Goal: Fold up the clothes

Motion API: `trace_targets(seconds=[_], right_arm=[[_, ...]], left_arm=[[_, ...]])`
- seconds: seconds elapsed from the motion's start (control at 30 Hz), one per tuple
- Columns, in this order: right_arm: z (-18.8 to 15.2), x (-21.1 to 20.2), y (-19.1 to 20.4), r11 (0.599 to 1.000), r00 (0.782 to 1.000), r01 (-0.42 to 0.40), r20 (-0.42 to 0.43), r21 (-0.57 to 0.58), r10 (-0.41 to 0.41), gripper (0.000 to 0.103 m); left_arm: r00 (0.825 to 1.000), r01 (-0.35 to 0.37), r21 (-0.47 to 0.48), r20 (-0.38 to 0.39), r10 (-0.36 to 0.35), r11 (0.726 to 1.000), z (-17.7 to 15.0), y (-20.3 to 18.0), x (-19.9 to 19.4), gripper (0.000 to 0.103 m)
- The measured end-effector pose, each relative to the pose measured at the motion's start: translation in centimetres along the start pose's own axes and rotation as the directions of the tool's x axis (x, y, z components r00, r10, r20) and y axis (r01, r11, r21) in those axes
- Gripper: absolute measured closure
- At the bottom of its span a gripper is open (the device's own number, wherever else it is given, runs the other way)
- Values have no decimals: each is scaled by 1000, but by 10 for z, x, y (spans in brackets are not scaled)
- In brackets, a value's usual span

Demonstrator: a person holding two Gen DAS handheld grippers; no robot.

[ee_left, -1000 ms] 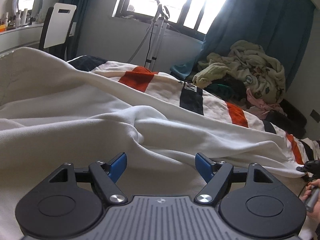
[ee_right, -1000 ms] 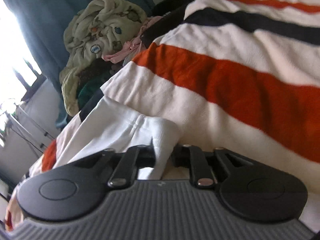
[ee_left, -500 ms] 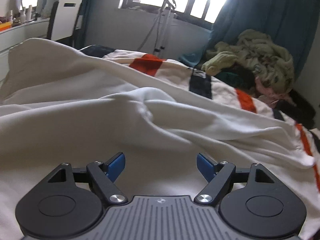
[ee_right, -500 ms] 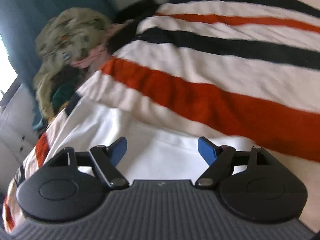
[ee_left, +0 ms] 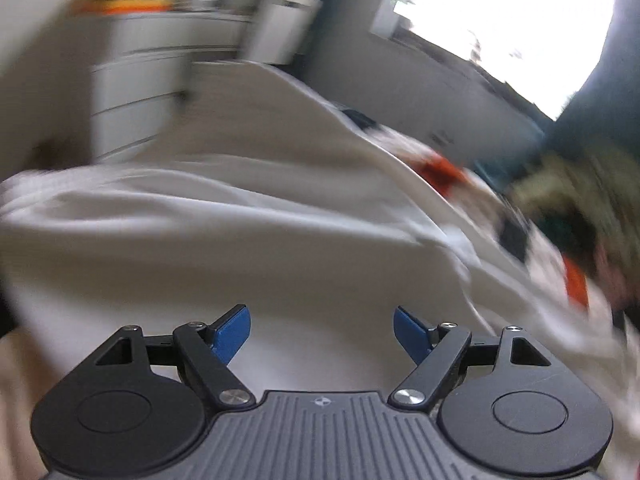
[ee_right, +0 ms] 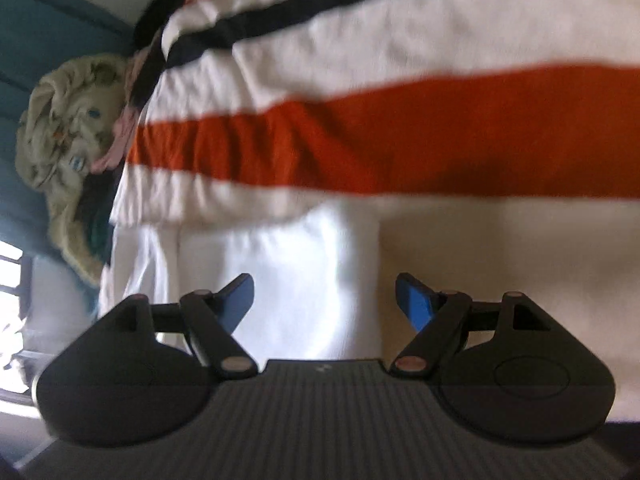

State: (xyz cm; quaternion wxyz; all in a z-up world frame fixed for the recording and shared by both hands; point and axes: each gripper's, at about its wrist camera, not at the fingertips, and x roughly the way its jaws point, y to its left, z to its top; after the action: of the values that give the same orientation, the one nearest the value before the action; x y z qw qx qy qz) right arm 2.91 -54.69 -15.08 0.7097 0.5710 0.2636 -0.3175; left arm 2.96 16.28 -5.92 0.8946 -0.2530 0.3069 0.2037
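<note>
A large white garment (ee_left: 240, 232) lies spread and rumpled over the bed in the left wrist view. My left gripper (ee_left: 322, 330) is open and empty, low over the cloth. In the right wrist view a narrow white part of the garment (ee_right: 304, 272) lies on the striped blanket (ee_right: 400, 140), running between my open right gripper's (ee_right: 324, 298) blue fingertips (ee_right: 414, 300). Nothing is held. Both views are blurred by motion.
The bed carries a white, orange and dark striped blanket (ee_left: 440, 168). A pile of other clothes (ee_right: 68, 128) sits at the bed's far end by teal curtains. A white desk and chair (ee_left: 280, 28) stand beyond the bed near the window.
My right gripper has let go of the white cloth and opened, then drawn back a little. My left gripper stays open and has swung left, toward the desk side.
</note>
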Motion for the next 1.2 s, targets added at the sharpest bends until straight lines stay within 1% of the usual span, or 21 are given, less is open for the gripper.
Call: trace_targets(seconds=[0.1, 0.13, 0.23, 0.27, 0.3, 0.33, 0.37, 0.4, 0.43, 0.47, 0.6, 0.67, 0.73, 0.8, 0.87, 0.9, 0.93, 1.03, 1.1, 1.13, 1.2], right_arm=[[0, 5, -3, 999, 999, -38, -32, 13, 39, 23], [0, 8, -5, 999, 998, -43, -47, 28, 44, 23], [2, 12, -10, 994, 994, -74, -73, 85, 80, 23], [2, 12, -10, 992, 992, -90, -76, 89, 97, 29], [3, 13, -8, 991, 991, -105, -80, 82, 111, 45], [3, 14, -5, 992, 990, -107, -81, 69, 112, 49], [3, 15, -3, 994, 992, -97, -79, 52, 101, 59], [3, 16, 0, 996, 993, -87, -77, 35, 89, 76], [3, 17, 2, 997, 994, -77, -74, 18, 78, 85], [3, 17, 3, 997, 994, -81, -69, 16, 82, 92], [6, 10, 2, 987, 987, -155, -33, 44, 157, 94], [5, 4, 5, 981, 981, -192, -11, 41, 192, 94], [3, -4, 12, 978, 978, -208, 12, 15, 208, 94], [1, -7, 16, 981, 981, -193, 25, -1, 193, 94], [0, -5, 13, 989, 989, -144, 24, 19, 143, 93], [0, -4, 11, 993, 993, -116, 21, 32, 116, 93], [0, -2, 9, 994, 995, -99, 21, 46, 98, 92], [3, 0, -1, 993, 997, -75, 25, 94, 73, 92], [4, 0, -2, 993, 997, -67, 40, 94, 63, 92], [5, 1, -3, 993, 997, -64, 40, 97, 60, 92], [6, 3, -4, 993, 998, -59, 42, 103, 55, 92]], left_arm=[[999, -47, -161, -17, 45, 986, 20, 43, -14, 22], [998, -68, -208, -22, 65, 976, 26, 58, -19, 22], [986, -165, -303, -25, 165, 939, 38, 98, -31, 22], [982, -182, -343, -20, 186, 922, 38, 109, -34, 21], [982, -182, -376, -24, 187, 909, 39, 118, -34, 21], [985, -169, -416, -33, 171, 893, 38, 126, -32, 21], [987, -157, -456, -40, 155, 876, 37, 134, -30, 21], [990, -134, -495, -39, 132, 858, 36, 141, -28, 22], [992, -119, -518, -37, 117, 847, 35, 145, -25, 22], [993, -115, -526, -40, 111, 843, 35, 146, -22, 22], [995, -95, -547, -44, 85, 831, 35, 149, -19, 24], [996, -88, -567, -28, 87, 819, 32, 153, -24, 33], [995, -73, -607, 8, 98, 791, 25, 164, -40, 33], [987, -81, -627, 56, 148, 775, 22, 171, -53, 33], [973, -109, -639, 89, 213, 762, 21, 175, -64, 31], [969, -114, -645, 96, 228, 756, 21, 177, -66, 31], [971, -103, -644, 100, 217, 758, 21, 178, -66, 33], [976, -72, -642, 111, 186, 763, 21, 178, -66, 42], [979, -51, -641, 118, 165, 766, 21, 178, -66, 43], [981, -41, -640, 122, 154, 767, 21, 178, -66, 46], [983, -20, -639, 129, 133, 769, 21, 179, -66, 48]])
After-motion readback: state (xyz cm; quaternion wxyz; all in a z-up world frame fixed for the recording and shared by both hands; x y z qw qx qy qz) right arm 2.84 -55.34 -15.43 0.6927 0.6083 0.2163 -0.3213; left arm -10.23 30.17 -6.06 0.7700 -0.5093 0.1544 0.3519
